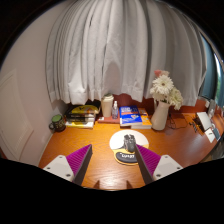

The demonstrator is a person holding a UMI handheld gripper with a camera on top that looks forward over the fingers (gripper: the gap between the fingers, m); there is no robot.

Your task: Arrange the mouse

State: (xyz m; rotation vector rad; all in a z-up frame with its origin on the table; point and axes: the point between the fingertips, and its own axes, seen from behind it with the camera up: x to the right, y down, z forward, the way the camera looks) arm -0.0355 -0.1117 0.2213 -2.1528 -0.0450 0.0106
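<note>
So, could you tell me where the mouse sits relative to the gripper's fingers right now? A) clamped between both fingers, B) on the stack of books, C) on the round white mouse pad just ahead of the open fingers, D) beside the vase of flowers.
C: the mouse rests on the round white mouse pad on the desk, just beyond the gripper, whose fingers are apart and touch nothing.
</note>
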